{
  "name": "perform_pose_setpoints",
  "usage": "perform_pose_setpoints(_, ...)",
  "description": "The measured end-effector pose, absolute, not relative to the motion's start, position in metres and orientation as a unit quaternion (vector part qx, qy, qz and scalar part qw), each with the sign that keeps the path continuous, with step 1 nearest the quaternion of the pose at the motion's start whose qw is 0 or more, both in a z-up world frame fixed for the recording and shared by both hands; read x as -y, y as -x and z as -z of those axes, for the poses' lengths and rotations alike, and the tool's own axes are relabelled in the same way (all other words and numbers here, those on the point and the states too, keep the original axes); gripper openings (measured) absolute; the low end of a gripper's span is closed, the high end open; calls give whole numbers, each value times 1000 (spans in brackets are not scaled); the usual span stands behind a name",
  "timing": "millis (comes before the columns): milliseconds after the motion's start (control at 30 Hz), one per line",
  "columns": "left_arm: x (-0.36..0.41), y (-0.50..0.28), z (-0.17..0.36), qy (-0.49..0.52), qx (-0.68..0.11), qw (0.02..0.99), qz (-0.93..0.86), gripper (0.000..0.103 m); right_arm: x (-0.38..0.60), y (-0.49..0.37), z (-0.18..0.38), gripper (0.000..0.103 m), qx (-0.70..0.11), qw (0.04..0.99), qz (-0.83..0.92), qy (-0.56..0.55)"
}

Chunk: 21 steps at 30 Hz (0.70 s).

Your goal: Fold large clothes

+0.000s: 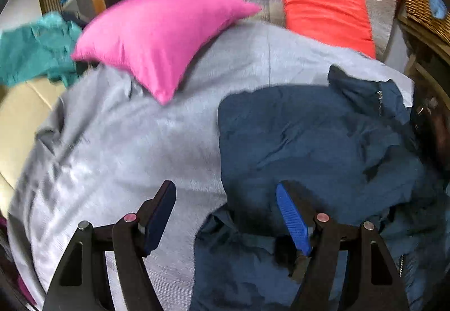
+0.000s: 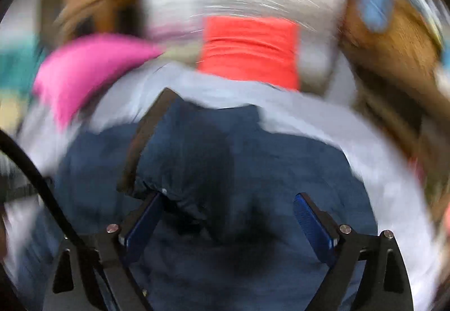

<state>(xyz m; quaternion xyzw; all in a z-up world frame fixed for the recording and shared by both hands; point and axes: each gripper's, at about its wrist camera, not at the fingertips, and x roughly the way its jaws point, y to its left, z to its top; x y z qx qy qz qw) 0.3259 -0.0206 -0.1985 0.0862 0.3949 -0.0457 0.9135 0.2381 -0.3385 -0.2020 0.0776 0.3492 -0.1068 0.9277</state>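
Tools both gape wide: we see the left tool (image 1: 226, 190) and right tool (image 2: 229, 197) hovering over one navy jacket (image 1: 315, 142), grasping nothing. Beyond them lie one pink cushion (image 1: 152, 38), one red cushion (image 1: 329, 13), one grey sheet (image 1: 118, 142).

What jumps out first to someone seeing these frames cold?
Probably the bright pink cushion, lying at the far left of the grey sheet, with the orange-red cushion propped against the backrest further right. Next, the rumpled navy jacket piled on the near right of the sheet. Both the left gripper and right gripper are open above the jacket; the right wrist view is heavily blurred.
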Motion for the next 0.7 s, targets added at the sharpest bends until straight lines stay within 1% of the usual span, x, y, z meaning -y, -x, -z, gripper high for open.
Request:
perform_pose_setpoints(67, 29, -326, 194, -107, -369, 923, 38, 74, 378, -226, 201, 94, -341, 918, 103, -173)
perform_pose_setpoints(200, 38, -309, 174, -135, -316, 938, 37, 75, 420, -211, 210, 94, -337, 899, 56, -274)
perform_pose_setpoints(233, 40, -306, 170, -137, -306, 941, 38, 75, 428, -211, 215, 96, -339, 887, 41, -310)
perform_pose_setpoints(367, 46, -297, 156, -140, -280, 949, 35, 75, 442, -219, 233, 95, -351, 858, 28, -374)
perform_pose_setpoints(467, 51, -291, 147, -145, -265, 952, 37, 75, 451, -223, 243, 91, -359, 844, 28, -397)
perform_pose_setpoints(567, 56, -287, 140, -147, -257, 954, 41, 75, 459, -230, 254, 84, -365, 828, 20, -426)
perform_pose_setpoints(600, 57, -286, 138, -147, -256, 955, 42, 75, 459, -232, 258, 80, -367, 824, 17, -430)
perform_pose_setpoints(700, 57, -283, 135, -146, -255, 955, 40, 75, 453, -239, 265, 71, -380, 820, 14, -427)
